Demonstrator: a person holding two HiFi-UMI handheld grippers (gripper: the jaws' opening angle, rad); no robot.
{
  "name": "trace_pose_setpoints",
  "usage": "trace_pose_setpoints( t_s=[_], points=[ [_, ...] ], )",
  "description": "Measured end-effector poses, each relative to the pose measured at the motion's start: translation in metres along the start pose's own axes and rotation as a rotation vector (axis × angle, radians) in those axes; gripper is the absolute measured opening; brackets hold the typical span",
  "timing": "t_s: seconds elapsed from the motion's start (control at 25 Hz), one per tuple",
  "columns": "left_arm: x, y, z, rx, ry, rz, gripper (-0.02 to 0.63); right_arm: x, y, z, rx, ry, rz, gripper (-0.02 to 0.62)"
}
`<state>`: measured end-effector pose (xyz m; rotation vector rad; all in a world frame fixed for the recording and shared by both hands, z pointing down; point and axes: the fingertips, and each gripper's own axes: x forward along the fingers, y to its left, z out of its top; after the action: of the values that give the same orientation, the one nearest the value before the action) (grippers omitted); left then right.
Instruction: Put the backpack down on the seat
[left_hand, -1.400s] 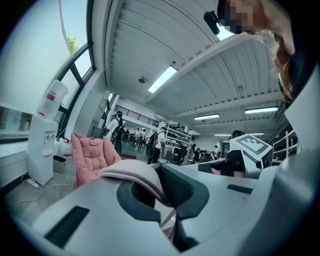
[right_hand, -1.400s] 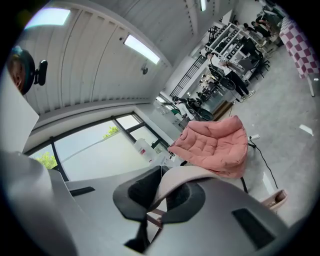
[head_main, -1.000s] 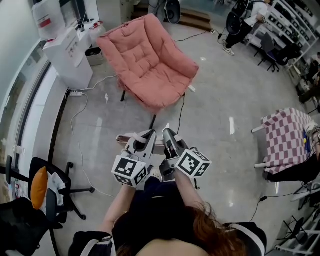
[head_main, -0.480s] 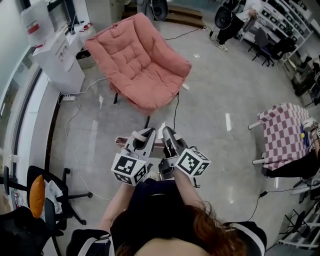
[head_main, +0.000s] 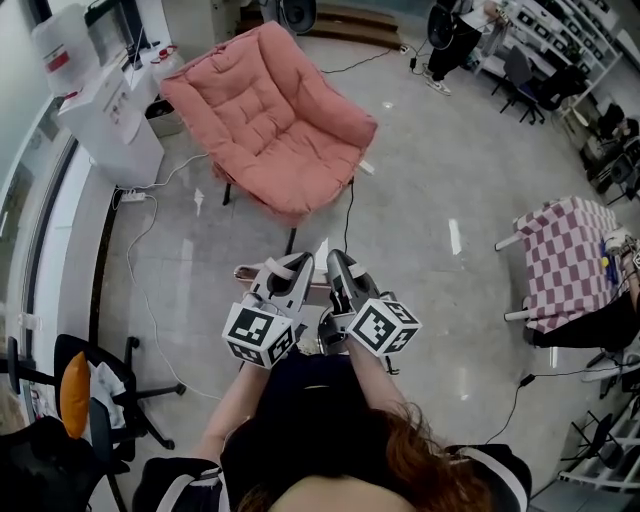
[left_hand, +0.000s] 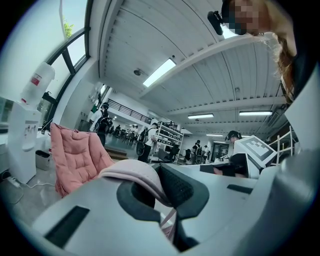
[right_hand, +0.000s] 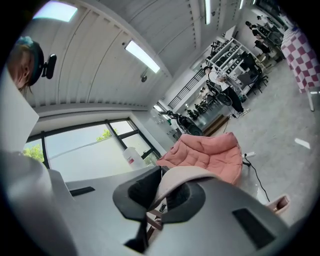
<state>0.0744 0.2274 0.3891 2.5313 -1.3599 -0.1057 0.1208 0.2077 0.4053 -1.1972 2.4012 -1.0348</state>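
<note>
**Backpack held up by its straps, short of the pink armchair**

A person stands on a grey polished floor (head_main: 430, 200) and holds a gripper in each hand, side by side and close together at about waist height. Both point level, towards a pink cushioned armchair (head_main: 270, 120) that stands a little way ahead on thin dark legs.

The left gripper (head_main: 290, 266) has its fingers closed on a pale pink strap (left_hand: 132, 172), which arches over one finger and drops away between the two. The right gripper (head_main: 341, 266) has its fingers closed on a second strap (right_hand: 190, 175) of the same colour, which curves over the gap between them in the same way.

The backpack (head_main: 246, 273) hangs below the two grippers, and they mostly hide it. Only pink edges show beside and between them. It is over the floor in front of the person, well apart from the armchair, and not yet on the seat.

A white water dispenser (head_main: 105, 120) stands to the left of the armchair. A dark cable (head_main: 350, 215) trails across the floor from under the armchair. To the right is a bench with a checked cloth (head_main: 565, 255). A black office chair (head_main: 100, 385) is at lower left.
</note>
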Motion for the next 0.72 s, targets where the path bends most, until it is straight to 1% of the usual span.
trace_pose_setpoints(
  t_s=[0.16, 0.32, 0.44, 0.72],
  points=[
    [-0.004, -0.006, 0.005, 0.014, -0.005, -0.006, 0.017, -0.006, 0.005, 0.002, -0.008, -0.016, 0.002, 0.034],
    [-0.008, -0.012, 0.01, 0.045, -0.008, -0.009, 0.017, -0.013, 0.01, 0.002, -0.017, -0.027, 0.0, 0.034],
    [-0.011, -0.016, 0.008, 0.032, -0.003, -0.007, 0.017, -0.019, 0.01, -0.001, 0.007, -0.021, -0.004, 0.034],
    [-0.013, -0.015, 0.001, 0.024, 0.007, -0.001, 0.017, -0.02, 0.006, -0.008, 0.021, -0.006, -0.003, 0.034]
  ],
)
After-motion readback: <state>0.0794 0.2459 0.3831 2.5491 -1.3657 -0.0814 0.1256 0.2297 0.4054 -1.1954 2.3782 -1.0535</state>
